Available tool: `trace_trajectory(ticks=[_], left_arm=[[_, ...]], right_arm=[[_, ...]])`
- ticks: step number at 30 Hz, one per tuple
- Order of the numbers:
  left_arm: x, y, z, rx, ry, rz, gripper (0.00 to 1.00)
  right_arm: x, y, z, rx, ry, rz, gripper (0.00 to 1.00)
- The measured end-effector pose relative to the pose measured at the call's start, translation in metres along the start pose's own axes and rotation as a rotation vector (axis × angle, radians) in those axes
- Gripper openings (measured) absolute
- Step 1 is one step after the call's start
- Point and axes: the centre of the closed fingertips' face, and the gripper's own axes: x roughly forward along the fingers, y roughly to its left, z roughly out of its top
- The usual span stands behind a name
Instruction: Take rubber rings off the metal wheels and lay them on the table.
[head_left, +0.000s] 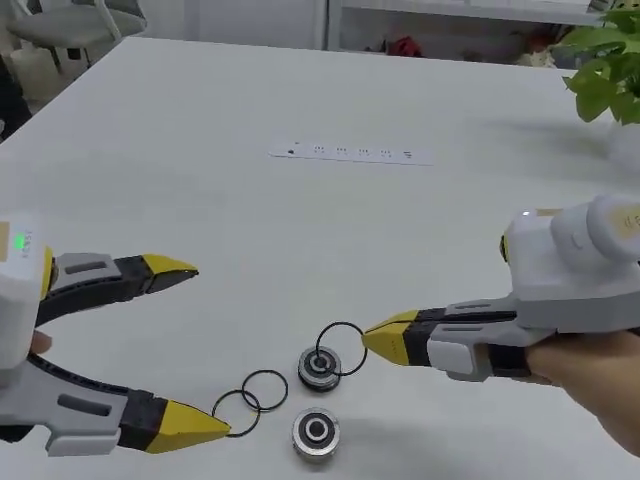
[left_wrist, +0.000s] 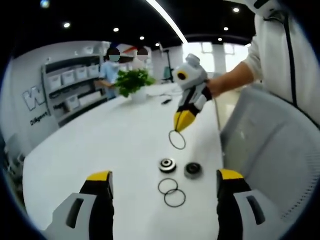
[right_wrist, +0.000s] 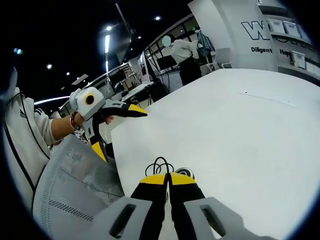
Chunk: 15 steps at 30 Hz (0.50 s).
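Two metal wheels (head_left: 319, 366) (head_left: 317, 434) lie near the table's front edge, shown again in the left gripper view (left_wrist: 168, 165) (left_wrist: 193, 170). My right gripper (head_left: 370, 338) is shut on a black rubber ring (head_left: 341, 349), which dangles from its yellow tips (left_wrist: 177, 140) just above the farther wheel. In the right gripper view the ring (right_wrist: 160, 165) loops out of the shut jaws, with a wheel (right_wrist: 184, 173) behind. Two loose rings (head_left: 264, 388) (head_left: 237, 411) lie overlapping left of the wheels. My left gripper (head_left: 185, 345) stands wide open left of them, holding nothing.
A white power strip (head_left: 350, 153) lies flat mid-table. A green plant (head_left: 605, 70) stands at the far right corner. A grey mesh chair (left_wrist: 270, 150) sits by the table's near edge. People and shelves stand beyond the far side of the table.
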Motion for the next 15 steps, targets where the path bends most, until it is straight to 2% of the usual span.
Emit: trace_trajectory(ticks=[15], left_arm=[[-0.026,-0.003,-0.009,-0.043,-0.004,0.066,0.91]], right_arm=[[0.009,0.022,0.009,-0.028,0.004,0.043,0.0]])
